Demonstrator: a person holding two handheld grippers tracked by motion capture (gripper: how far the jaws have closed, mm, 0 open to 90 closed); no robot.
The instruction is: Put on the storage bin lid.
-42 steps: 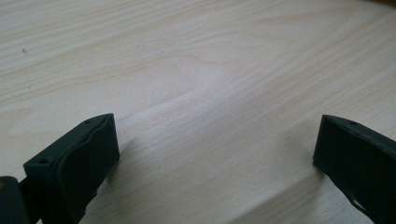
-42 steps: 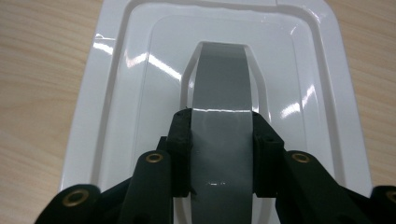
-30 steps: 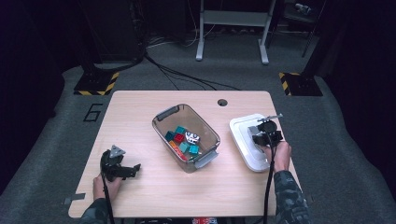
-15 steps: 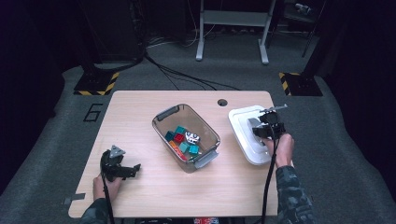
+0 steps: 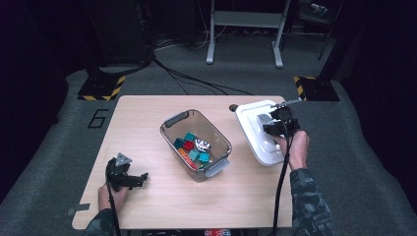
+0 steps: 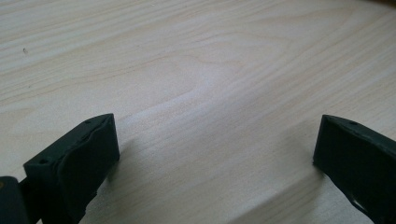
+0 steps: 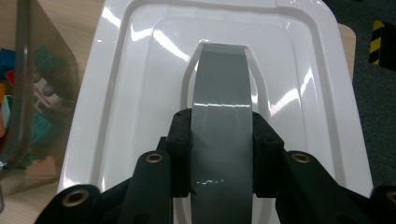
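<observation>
The white lid (image 5: 260,132) is held at the right end of the bench (image 5: 162,206), just to the right of the clear bin (image 5: 195,143), and it is gripped by its grey handle (image 7: 220,130). In the right gripper view the lid is seen from above, its glossy raised rim and stepped inner panel catching the light, with the grey handle running down the middle of it. The right gripper (image 5: 278,126) is clamped on that handle: one black pad is pressed against each long side of the grey strip, so that the strip is pinched between them. The person's right hand (image 5: 294,147) is seen behind the gripper in the high view, on the side of the lid away from the bin, and a black cable trails down from it along the sleeve.

The bin stands at an angle near the middle of the bench, with a grey latch at each end. Small toy blocks (image 5: 192,146) in teal, red and orange lie inside it, together with one white piece.

The left gripper (image 5: 129,178) is held low over the bench, left of the bin and well apart from it. Its jaws stand wide apart, and bare wood is seen between them in the left gripper view.
</observation>
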